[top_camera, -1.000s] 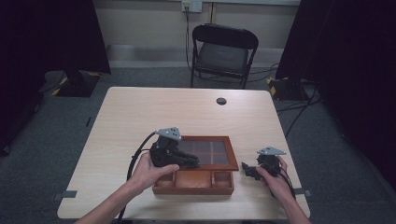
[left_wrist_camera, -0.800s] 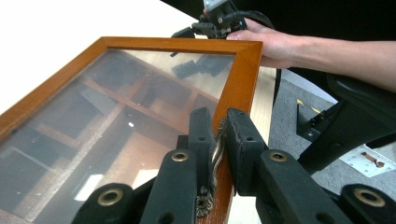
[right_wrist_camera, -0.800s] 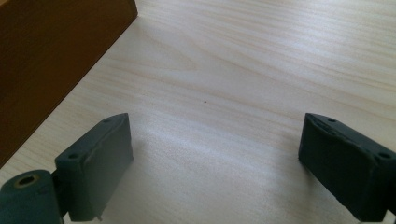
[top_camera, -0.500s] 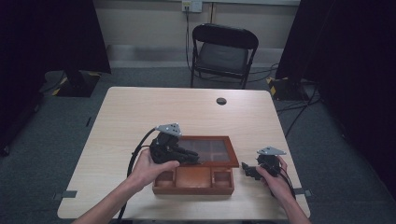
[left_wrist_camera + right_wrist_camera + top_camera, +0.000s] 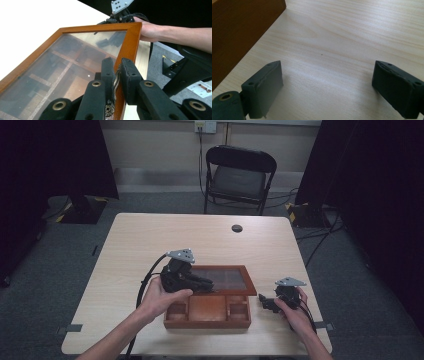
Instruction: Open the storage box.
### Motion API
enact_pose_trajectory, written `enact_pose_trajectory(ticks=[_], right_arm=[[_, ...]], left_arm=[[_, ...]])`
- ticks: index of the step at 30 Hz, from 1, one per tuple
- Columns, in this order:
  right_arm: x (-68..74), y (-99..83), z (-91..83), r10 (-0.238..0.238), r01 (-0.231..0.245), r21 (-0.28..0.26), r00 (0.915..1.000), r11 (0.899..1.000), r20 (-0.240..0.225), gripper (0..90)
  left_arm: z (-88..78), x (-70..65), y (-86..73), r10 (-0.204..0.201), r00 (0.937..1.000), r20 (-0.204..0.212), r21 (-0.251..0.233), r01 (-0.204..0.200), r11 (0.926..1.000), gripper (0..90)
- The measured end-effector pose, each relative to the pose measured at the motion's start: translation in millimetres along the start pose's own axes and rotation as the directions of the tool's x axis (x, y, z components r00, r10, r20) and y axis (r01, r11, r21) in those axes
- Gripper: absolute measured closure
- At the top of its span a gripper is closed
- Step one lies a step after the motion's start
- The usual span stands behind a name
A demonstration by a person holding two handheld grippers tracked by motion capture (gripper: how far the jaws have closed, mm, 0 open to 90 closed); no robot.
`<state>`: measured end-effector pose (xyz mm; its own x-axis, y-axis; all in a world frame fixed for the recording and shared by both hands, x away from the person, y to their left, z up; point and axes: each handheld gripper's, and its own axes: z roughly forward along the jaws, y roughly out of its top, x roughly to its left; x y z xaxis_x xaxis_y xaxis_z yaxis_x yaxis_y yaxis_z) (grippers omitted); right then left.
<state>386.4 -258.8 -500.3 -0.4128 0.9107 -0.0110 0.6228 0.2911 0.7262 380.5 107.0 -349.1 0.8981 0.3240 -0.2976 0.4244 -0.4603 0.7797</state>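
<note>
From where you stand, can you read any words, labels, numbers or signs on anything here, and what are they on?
None can be read.
Wooden box and its glass lid: no lettering.
White tag on the floor: red marks, too small to read.
Wall socket plate: too blurred to read.

Black folding chair (image 5: 240,177) behind table (image 5: 150,245)

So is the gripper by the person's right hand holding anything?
No, the right gripper has its jaws wide apart over the bare table, nothing between them.

Overhead and both close gripper views share the box (image 5: 207,312).
</note>
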Motion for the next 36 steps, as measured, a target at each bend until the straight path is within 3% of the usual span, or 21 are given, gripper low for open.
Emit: enact_pose_trajectory(ticks=[36], right_arm=[[-0.2,0.0,0.1,-0.003,0.003,-0.001,1.0,1.0,-0.002,8.9]], left_arm=[[-9.5,8.3,23.9,-0.014,0.9997,-0.021,-0.023,0.013,0.9997,81.7]])
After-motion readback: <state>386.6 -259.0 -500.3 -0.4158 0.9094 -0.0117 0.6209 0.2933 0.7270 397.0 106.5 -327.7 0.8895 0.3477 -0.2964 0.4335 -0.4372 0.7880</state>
